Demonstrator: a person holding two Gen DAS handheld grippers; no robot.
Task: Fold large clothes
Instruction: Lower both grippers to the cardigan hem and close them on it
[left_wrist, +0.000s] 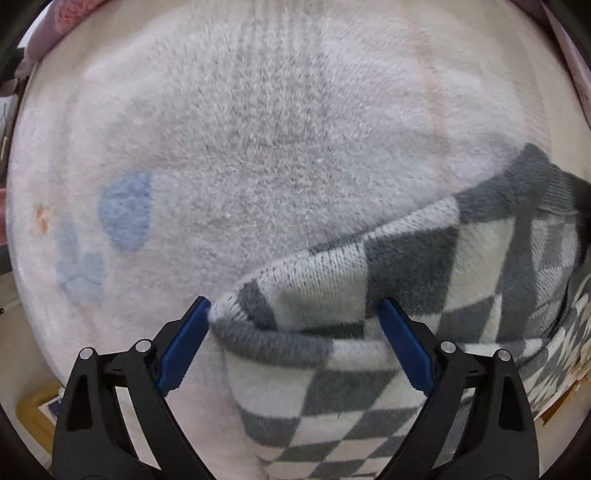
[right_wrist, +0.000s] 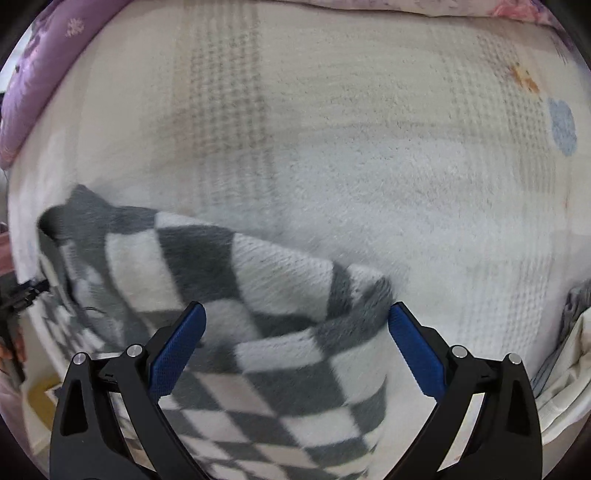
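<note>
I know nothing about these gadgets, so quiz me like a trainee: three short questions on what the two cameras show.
1. True or false: the left gripper is clamped shut on the grey-and-white checked knitted garment.
2. Multiple choice: the garment lies on (A) a bare wooden floor, (B) a fluffy white blanket, (C) a metal tray.
3. Fill in: on the blanket, left of the left gripper, is a patch coloured ____.

Key
1. False; both it and the right gripper stand open, with folded garment between the fingers.
2. B
3. blue
</note>
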